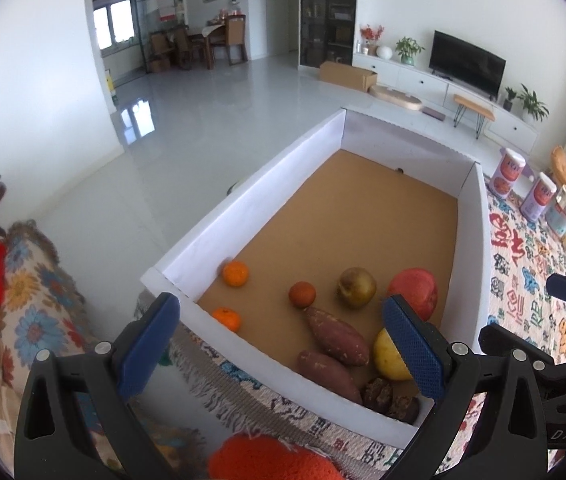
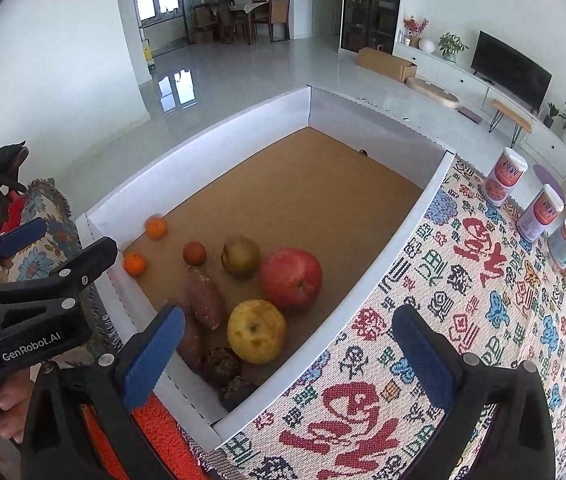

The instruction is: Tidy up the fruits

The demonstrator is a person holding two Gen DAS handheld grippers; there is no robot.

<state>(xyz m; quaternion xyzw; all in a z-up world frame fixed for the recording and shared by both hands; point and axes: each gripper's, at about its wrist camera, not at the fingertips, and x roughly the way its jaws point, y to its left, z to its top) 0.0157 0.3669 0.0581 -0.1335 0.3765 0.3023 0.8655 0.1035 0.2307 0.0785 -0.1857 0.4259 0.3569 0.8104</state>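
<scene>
White-walled cardboard box (image 2: 367, 280) with a brown floor fills mid-frame in both views, sitting on a bench under a patterned woven cloth (image 2: 463, 320). All the fruit is bunched at the box's near end, lower centre of frame. Right wrist view: red apple (image 2: 291, 277) touching a yellow apple (image 2: 256, 331) below it, brownish pear (image 2: 240, 257) just upper left of the red one, small dark-red fruit (image 2: 194, 253) left of the pear. Two oranges (image 2: 156, 227) (image 2: 135, 264) sit by the left wall, apart from each other. Two sweet potatoes (image 2: 205, 297) (image 2: 191, 340) lie side by side left of the yellow apple; two dark wrinkled lumps (image 2: 221, 366) (image 2: 238, 391) in the near corner, can't tell what they are.

Your left tongs (image 1: 283, 342) are spread wide with nothing between them, hovering over the near left corner of the box; your right tongs (image 2: 289, 354) are spread wide too and hold nothing, one finger over the box's near corner, the other over the cloth. Far half of the box holds only a tiny dark thing (image 2: 363, 153) by the back wall. Three canisters (image 2: 503, 178) stand on the cloth at right of frame. Orange fuzzy item (image 1: 275, 458) at bottom edge, left wrist view.
</scene>
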